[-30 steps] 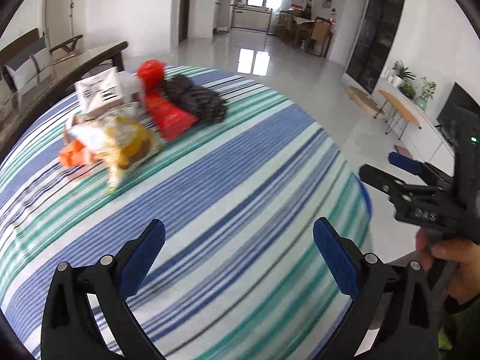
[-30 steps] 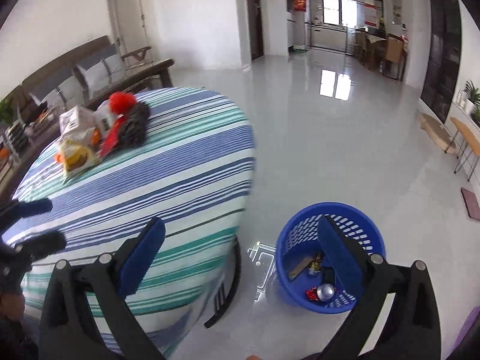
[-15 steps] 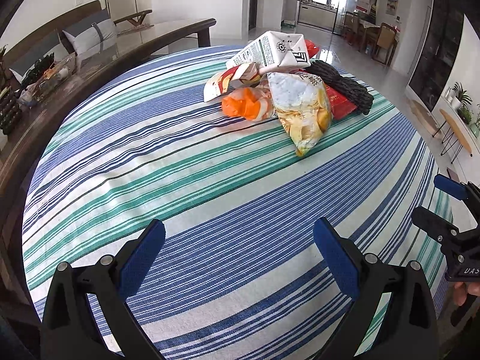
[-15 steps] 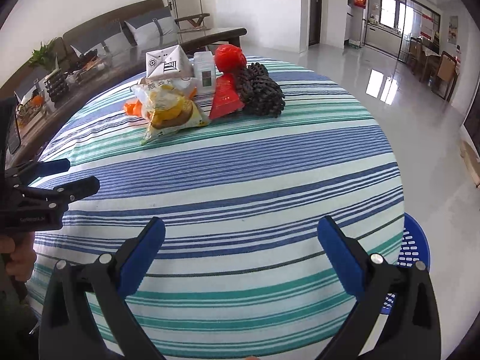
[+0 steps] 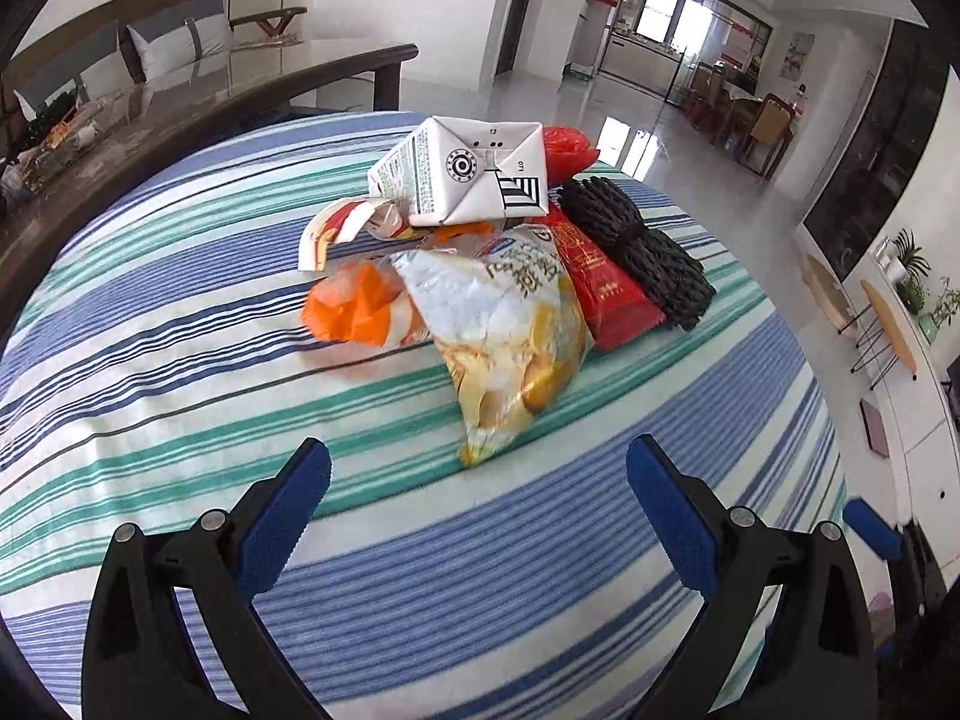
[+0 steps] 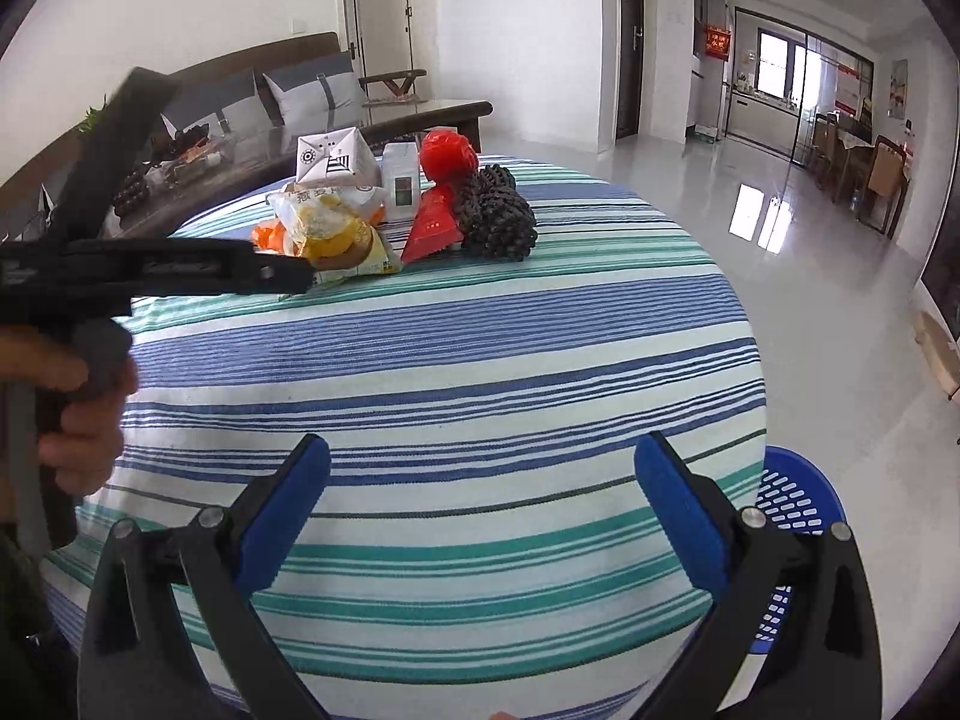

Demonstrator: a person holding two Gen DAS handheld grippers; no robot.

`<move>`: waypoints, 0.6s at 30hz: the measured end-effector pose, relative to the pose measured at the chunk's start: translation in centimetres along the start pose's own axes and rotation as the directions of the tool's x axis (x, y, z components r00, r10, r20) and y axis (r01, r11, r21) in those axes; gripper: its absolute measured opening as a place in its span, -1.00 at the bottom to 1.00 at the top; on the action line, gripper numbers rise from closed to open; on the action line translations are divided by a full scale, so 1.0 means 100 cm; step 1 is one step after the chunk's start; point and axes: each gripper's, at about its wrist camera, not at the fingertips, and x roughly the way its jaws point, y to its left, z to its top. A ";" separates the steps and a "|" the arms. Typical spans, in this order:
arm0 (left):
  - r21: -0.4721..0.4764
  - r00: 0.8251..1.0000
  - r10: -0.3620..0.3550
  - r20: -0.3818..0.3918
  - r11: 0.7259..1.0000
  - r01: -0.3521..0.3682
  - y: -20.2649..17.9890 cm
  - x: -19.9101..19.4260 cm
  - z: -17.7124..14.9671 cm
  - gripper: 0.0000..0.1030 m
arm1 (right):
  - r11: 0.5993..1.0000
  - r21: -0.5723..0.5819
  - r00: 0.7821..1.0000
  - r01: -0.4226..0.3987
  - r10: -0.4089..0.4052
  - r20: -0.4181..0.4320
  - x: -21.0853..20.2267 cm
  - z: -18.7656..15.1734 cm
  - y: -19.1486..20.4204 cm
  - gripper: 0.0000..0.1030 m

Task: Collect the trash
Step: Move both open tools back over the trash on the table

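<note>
Where the striped tablecloth [image 5: 180,360] rounds away: trash heap, far side of table.
Left gripper [image 5: 478,501] jaws wide, empty; orange wrapper [image 5: 354,306], yellow snack bag [image 5: 504,336] long axis pointing toward it, white carton [image 5: 468,174] above, red packet [image 5: 606,288], black bundle [image 5: 642,246]. Right gripper [image 6: 482,507] parted, empty; blue basket [image 6: 798,498] on glossy floor.
</note>
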 end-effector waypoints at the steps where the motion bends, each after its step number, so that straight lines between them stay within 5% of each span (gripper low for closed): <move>1: -0.025 1.000 0.007 -0.018 1.000 -0.008 0.000 0.010 0.006 0.90 | 1.000 0.004 1.000 0.000 0.000 0.006 -0.001 0.000 -0.002 0.91; 6: -0.054 0.997 0.068 -0.028 0.996 -0.069 -0.013 0.035 0.026 0.89 | 1.000 0.007 1.000 0.010 -0.010 0.021 -0.006 -0.001 -0.008 0.91; 9: -0.034 0.996 0.089 -0.013 0.995 -0.089 -0.017 0.035 0.029 0.57 | 1.000 0.013 1.000 0.013 -0.014 0.023 -0.007 -0.001 -0.011 0.91; 11: -0.022 1.000 0.024 -0.008 0.999 -0.025 -0.013 0.030 0.027 0.03 | 1.000 0.018 0.999 0.019 -0.019 0.026 -0.007 -0.002 -0.012 0.91; 15: 0.046 0.999 -0.038 -0.039 0.998 0.040 0.003 0.004 0.013 -0.11 | 0.999 0.032 0.999 0.035 -0.035 0.021 -0.007 0.003 -0.016 0.91; 18: 0.144 0.977 -0.155 -0.143 0.974 0.176 0.015 -0.018 -0.001 -0.10 | 0.998 0.051 0.999 0.039 -0.039 -0.008 0.001 0.021 -0.025 0.91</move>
